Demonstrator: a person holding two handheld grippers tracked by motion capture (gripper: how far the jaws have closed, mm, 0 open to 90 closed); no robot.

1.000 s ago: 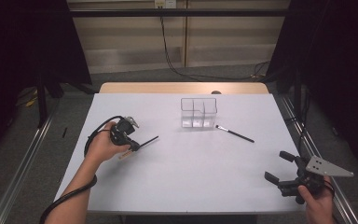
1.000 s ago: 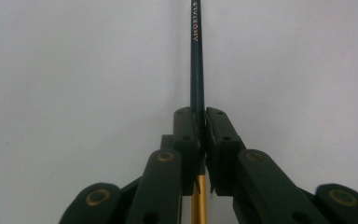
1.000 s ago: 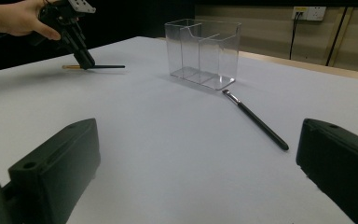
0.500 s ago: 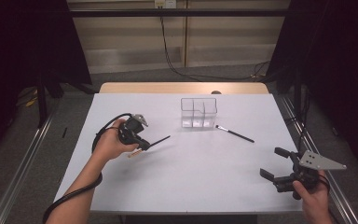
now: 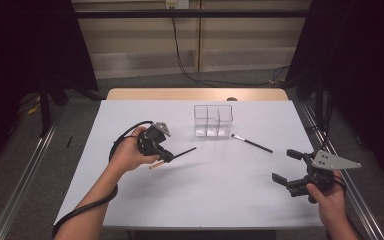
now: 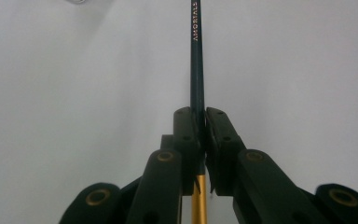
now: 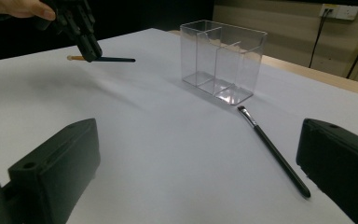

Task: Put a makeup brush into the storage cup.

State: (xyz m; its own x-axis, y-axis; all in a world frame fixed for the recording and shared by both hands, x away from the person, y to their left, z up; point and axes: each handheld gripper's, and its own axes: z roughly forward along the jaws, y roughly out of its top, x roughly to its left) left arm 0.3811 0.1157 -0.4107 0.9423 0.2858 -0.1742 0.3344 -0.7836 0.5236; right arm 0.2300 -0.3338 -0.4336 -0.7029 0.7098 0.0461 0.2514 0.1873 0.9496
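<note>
Makeup brush (image 6: 196, 70) clamped in left gripper (image 5: 161, 151) fingers, right gripper (image 5: 286, 166) fingers wide, holding nothing

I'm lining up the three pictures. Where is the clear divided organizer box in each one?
High view: clear organizer box, upper centre, far part of the table.
Left gripper view: can't tell; a clear scrap sits at the top-left edge.
Right gripper view, upper centre.
Shared landmark: the loose black brush beside it.

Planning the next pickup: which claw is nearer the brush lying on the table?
Right. The right claw, open, sits just short of the loose brush; the left claw is farther, across the table, clamping another brush.
</note>
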